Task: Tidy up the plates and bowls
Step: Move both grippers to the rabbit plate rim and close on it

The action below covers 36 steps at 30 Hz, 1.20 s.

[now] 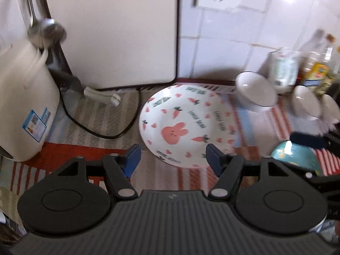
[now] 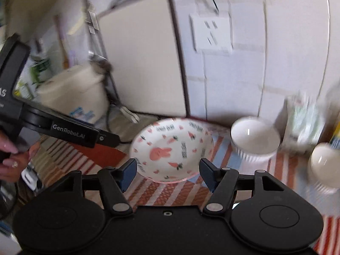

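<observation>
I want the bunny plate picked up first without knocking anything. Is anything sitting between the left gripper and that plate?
Nothing visible does. The left gripper is open, with only bare striped mat between its fingers and the near rim of the bunny plate. The black cord and the white bowl lie off to the sides.

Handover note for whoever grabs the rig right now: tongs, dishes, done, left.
Left tongs: open, empty, pointing down at the rabbit plate.
Right tongs: open, empty, aimed at the same plate.
Dishes: the plate lies flat on the striped mat. White ribbed bowl sits right of it, with two more white bowls further right. A teal bowl is near the right tongs.
Done: nothing stacked or held.
Left: gather plate and bowls.
</observation>
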Each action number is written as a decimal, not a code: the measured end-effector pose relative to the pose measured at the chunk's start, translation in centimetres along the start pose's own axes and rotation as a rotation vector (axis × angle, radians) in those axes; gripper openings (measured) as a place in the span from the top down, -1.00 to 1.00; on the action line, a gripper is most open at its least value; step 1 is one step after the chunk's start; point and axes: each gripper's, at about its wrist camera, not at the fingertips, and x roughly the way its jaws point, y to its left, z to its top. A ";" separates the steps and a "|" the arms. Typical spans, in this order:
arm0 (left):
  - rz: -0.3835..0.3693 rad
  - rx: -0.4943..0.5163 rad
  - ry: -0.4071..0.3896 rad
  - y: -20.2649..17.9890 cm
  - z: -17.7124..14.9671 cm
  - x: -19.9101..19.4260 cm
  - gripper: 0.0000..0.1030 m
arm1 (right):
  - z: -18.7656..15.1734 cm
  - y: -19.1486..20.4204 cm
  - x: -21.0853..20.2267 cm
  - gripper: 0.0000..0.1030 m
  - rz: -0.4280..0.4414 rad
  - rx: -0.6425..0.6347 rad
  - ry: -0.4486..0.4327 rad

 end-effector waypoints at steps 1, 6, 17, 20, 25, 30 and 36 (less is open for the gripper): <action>0.005 -0.012 -0.001 0.4 0.1 1.1 -0.29 | -0.3 -0.5 1.2 -0.35 -0.001 0.026 0.013; 0.001 -0.048 0.011 2.3 0.8 5.3 -0.29 | -1.1 -2.2 6.0 -0.35 -0.024 0.100 0.087; -0.037 -0.055 0.083 4.9 0.6 11.8 -0.28 | -1.4 -6.2 11.8 -0.36 -0.024 0.337 0.225; -0.036 -0.068 0.139 5.2 0.5 13.1 -0.27 | -1.6 -6.4 12.4 -0.36 -0.041 0.393 0.200; -0.045 -0.064 0.158 5.2 0.1 14.2 -0.11 | -1.6 -6.4 13.9 -0.36 -0.040 0.434 0.206; -0.068 -0.059 0.180 5.3 0.7 14.5 0.33 | -1.5 -6.7 15.3 -0.36 -0.045 0.453 0.217; -0.068 -0.099 0.203 5.6 0.9 14.7 0.37 | -0.9 -5.8 16.7 -0.39 -0.032 0.388 0.210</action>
